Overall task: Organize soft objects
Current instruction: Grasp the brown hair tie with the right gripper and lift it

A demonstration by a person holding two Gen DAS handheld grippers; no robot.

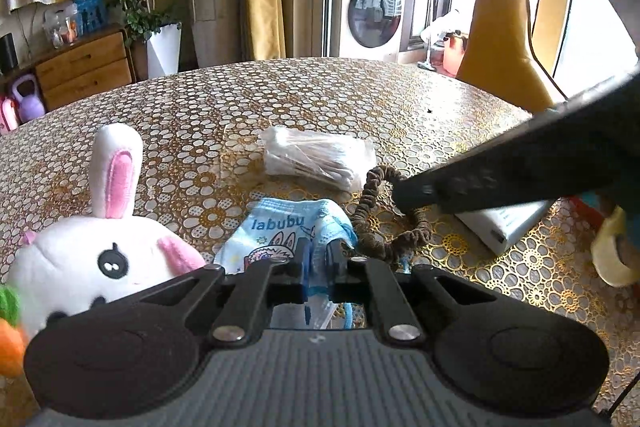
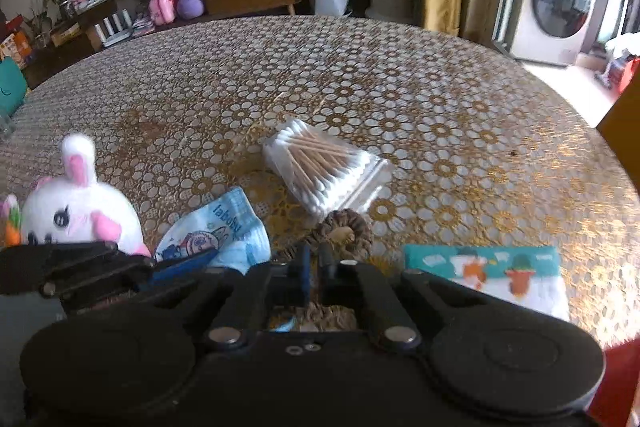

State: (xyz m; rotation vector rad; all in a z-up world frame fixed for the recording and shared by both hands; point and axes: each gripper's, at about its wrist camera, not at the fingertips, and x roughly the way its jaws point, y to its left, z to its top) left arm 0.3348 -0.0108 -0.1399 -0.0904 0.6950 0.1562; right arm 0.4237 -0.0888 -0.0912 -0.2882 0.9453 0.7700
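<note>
From the left wrist, our left gripper [image 1: 318, 253] is clamped on the blue mask [image 1: 280, 231], near the plush rabbit [image 1: 92, 251] on the worktop [image 1: 280, 95]. From the right wrist, our right gripper [image 2: 314, 261] pinches the brown scrunchie [image 2: 344, 227]. Next, we judge, both lift clear together.

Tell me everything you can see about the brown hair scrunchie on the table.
The brown scrunchie is a thin ruched fabric loop, lying limp on the patterned tablecloth, partly twisted into a small ring at its far end. It sits just right of the blue labubu mask and near the bag of cotton swabs. The right gripper has its jaws closed on its near part, lifting nothing visibly yet.
</note>
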